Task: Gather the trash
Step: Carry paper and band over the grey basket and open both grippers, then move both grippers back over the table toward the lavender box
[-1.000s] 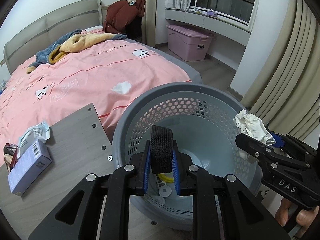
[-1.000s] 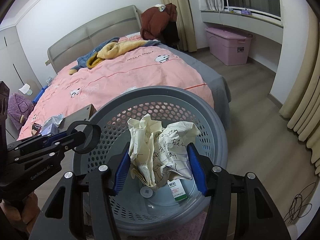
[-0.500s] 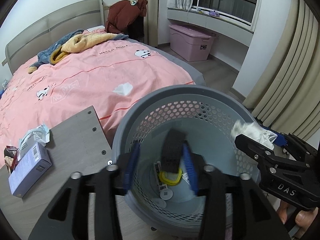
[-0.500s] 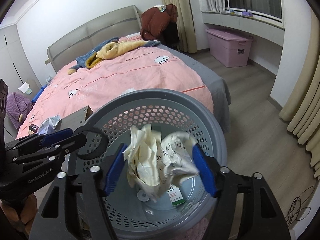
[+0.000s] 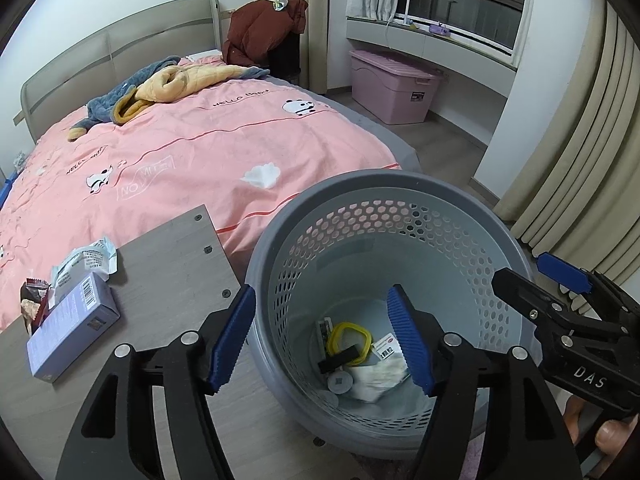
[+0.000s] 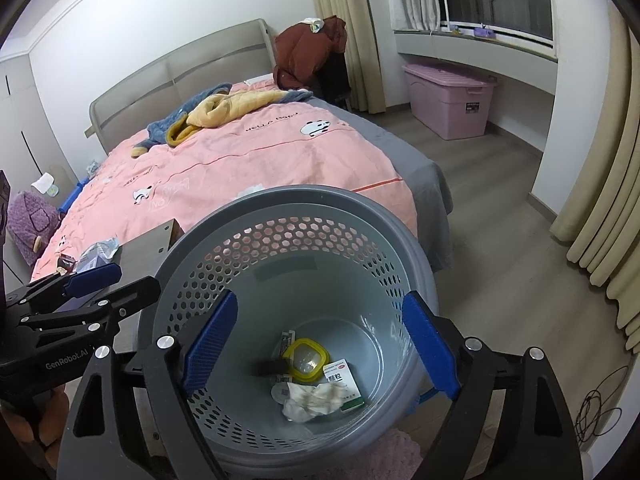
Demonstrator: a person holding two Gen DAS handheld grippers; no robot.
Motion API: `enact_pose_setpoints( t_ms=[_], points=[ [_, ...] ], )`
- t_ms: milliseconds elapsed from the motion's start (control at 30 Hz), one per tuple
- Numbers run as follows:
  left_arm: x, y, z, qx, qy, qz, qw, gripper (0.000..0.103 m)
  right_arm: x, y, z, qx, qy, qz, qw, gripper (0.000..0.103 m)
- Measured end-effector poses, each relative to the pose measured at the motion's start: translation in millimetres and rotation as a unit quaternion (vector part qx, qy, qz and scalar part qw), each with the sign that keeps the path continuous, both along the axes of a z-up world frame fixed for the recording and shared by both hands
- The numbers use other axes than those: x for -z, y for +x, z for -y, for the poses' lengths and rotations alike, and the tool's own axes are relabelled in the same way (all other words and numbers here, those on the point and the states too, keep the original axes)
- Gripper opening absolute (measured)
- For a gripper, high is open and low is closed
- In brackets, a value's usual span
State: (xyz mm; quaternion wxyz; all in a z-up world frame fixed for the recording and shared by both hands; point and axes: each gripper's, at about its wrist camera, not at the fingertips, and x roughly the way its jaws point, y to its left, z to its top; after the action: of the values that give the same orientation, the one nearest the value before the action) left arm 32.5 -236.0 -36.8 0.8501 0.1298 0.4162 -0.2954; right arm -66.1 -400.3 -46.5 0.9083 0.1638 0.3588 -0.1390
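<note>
A grey perforated bin stands below both grippers. My left gripper hangs over its near rim, jaws opening, with nothing between them. My right gripper is also over the bin, jaws opening and empty. On the bin's floor lie a crumpled paper, a black band, a yellow ring and a small medicine box. On the wooden table to the left sit a purple box, a torn wrapper and a snack packet.
A bed with a pink cover fills the space behind the table and bin. A pink storage box stands under the window ledge. Curtains hang at the right, and a cable lies on the floor.
Both grippers have opened. The black band fell from the left jaws and the crumpled paper from the right jaws; both now lie in the bin.
</note>
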Motion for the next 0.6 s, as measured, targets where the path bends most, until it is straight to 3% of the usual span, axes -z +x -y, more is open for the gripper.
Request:
enact_pose_setpoints(
  t_ms=[600],
  points=[
    [-5, -9, -13, -0.017, 0.001, 0.012, 0.9998, 0.069, -1, -6, -4, 0.002, 0.010, -0.001, 1.000, 0.083]
  ],
)
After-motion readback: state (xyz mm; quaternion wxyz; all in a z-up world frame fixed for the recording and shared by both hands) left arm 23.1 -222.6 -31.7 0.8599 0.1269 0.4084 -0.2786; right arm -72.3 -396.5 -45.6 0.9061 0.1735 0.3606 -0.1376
